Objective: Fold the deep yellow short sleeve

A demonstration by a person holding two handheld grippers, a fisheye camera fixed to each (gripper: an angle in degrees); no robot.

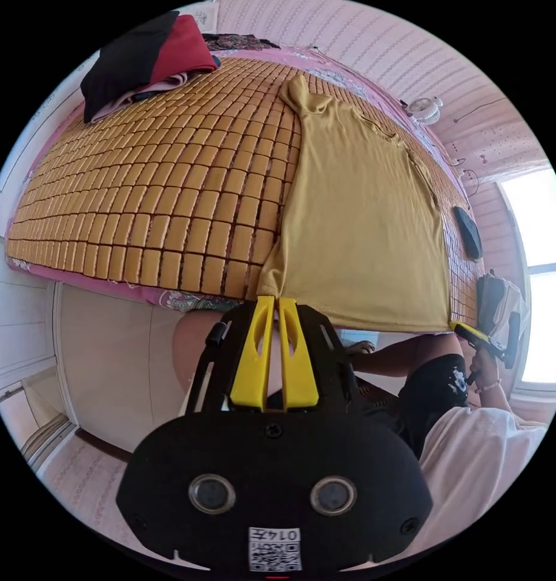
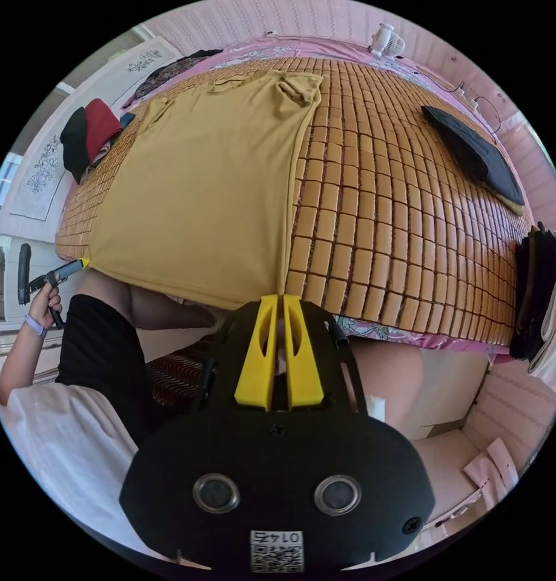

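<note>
Left gripper view: we look from just off the near edge of the amber bamboo-tile mat point(image 1: 169, 181), close at one hem corner of the deep yellow short-sleeved shirt point(image 1: 363, 224), facing across the mat. Right gripper view: we look from the same edge at the other hem corner. We share the mat point(image 2: 399, 212) and shirt point(image 2: 205, 193) in both.

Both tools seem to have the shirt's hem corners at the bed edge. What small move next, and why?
Probably lift both corners together and carry the hem toward the collar. The left tool and right tool pinch the hem corners of the deep yellow shirt, which lies flat on the bamboo mat, sleeves apparently already folded in.
</note>
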